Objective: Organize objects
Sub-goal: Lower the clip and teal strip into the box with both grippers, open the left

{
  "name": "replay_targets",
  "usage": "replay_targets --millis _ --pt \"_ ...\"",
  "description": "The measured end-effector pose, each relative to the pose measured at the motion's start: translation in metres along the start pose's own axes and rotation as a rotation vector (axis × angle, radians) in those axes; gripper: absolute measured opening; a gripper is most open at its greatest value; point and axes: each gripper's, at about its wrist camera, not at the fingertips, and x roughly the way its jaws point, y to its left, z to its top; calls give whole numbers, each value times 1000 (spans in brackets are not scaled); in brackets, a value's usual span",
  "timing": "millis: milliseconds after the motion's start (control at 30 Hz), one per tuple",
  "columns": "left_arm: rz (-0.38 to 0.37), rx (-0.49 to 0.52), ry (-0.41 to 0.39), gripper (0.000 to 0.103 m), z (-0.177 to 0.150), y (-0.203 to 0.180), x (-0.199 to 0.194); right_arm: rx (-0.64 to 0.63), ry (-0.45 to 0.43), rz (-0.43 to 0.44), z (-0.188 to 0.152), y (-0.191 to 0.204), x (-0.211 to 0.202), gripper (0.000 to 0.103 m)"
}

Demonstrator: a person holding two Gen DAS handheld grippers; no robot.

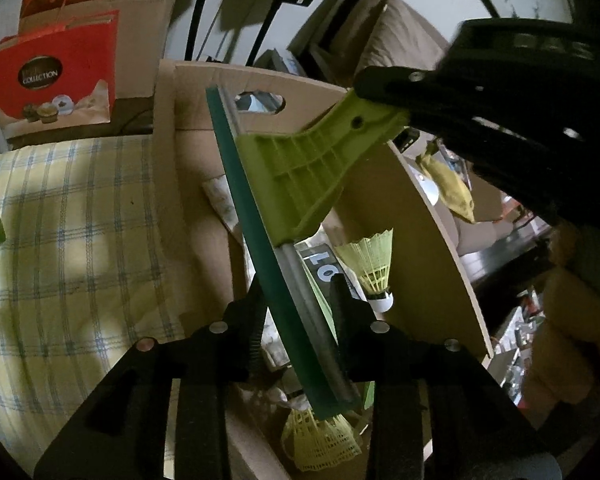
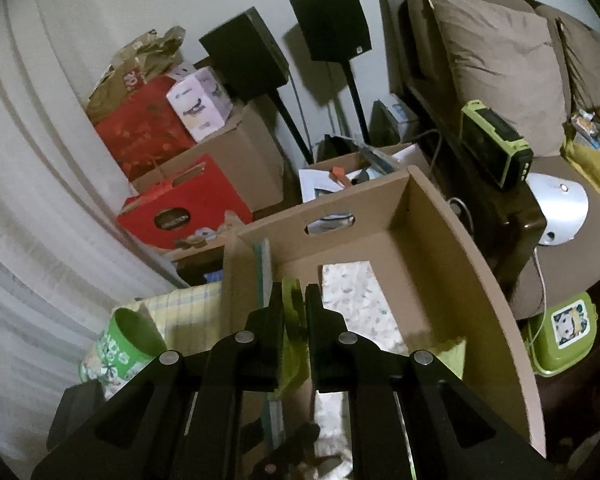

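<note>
A squeegee with a lime green handle point(image 1: 312, 168) and a dark green blade point(image 1: 260, 248) hangs over an open cardboard box point(image 1: 432, 240). My left gripper point(image 1: 300, 308) is shut on the blade's lower end. My right gripper point(image 2: 294, 308) is shut on the handle point(image 2: 292, 320); it also shows in the left wrist view point(image 1: 400, 96), coming in from the upper right. The blade's edge point(image 2: 265, 268) stands along the box's left wall. In the box lie yellow shuttlecocks point(image 1: 374, 260) and a patterned white packet point(image 2: 356, 300).
A checked yellow pillow point(image 1: 80, 248) lies left of the box point(image 2: 460, 240), with a green cup point(image 2: 128, 344) on it. Red gift bags point(image 2: 188, 204) and cartons stand behind. Two black speakers point(image 2: 248, 56) on stands, a brown sofa point(image 2: 500, 60) and a green lunchbox point(image 2: 564, 332) are to the right.
</note>
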Motion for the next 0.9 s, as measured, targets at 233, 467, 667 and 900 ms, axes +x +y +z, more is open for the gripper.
replay_targets --millis 233,467,667,900 --pt "12 -2 -9 41 -1 8 -21 25 29 17 1 -1 23 7" --pt "-4 0 -61 63 -8 24 -57 61 43 14 -5 -10 39 6" --pt "-9 -19 -58 63 -11 38 -67 105 77 30 -14 -23 55 6" --pt "49 -15 -74 63 -20 56 -78 32 108 24 -25 -23 49 12"
